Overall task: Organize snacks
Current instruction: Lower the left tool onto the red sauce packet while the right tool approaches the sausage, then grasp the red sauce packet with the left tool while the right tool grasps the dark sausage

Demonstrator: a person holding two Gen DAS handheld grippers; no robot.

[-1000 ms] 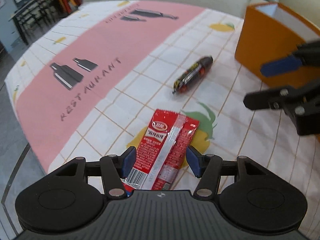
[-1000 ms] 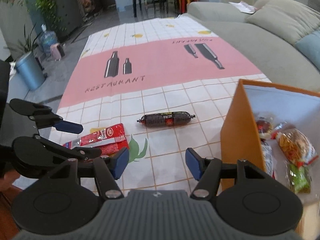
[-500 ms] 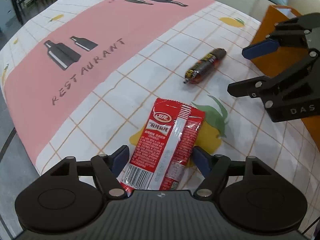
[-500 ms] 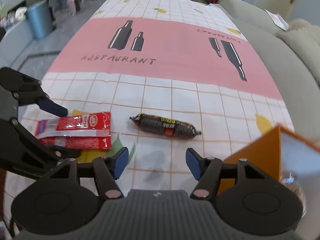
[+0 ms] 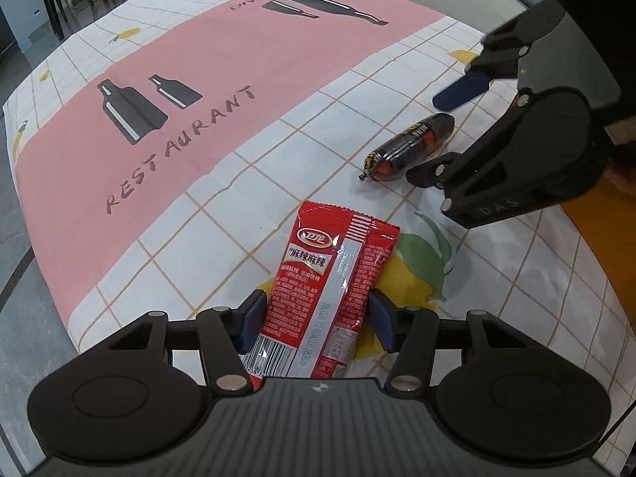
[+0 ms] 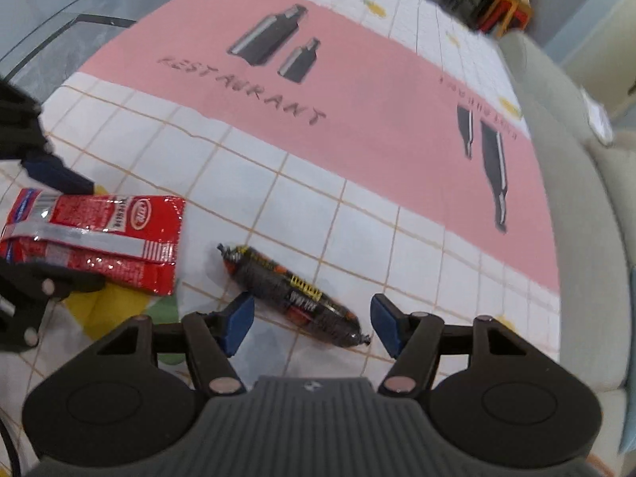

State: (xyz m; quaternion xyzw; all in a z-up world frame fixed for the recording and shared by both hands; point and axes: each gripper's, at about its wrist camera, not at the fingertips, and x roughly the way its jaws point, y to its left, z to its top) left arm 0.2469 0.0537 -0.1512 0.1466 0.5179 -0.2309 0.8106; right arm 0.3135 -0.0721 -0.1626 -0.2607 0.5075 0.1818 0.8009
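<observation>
left claw [image 5: 316,318]: wide, straddling packet [image 5: 330,290] | right claw [image 6: 312,324]: wide over sausage [image 6: 294,292], lower centre | packet likely light, slippery: pinch mid-width | sausage firm, grip mid-length

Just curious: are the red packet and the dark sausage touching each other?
Apart. The right wrist view shows bare tablecloth between the red packet and the dark sausage.

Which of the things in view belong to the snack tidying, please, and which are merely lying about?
Belonging to the job:
red snack packet
dark sausage stick
left gripper
right gripper

Lying about:
tablecloth
sofa
</observation>
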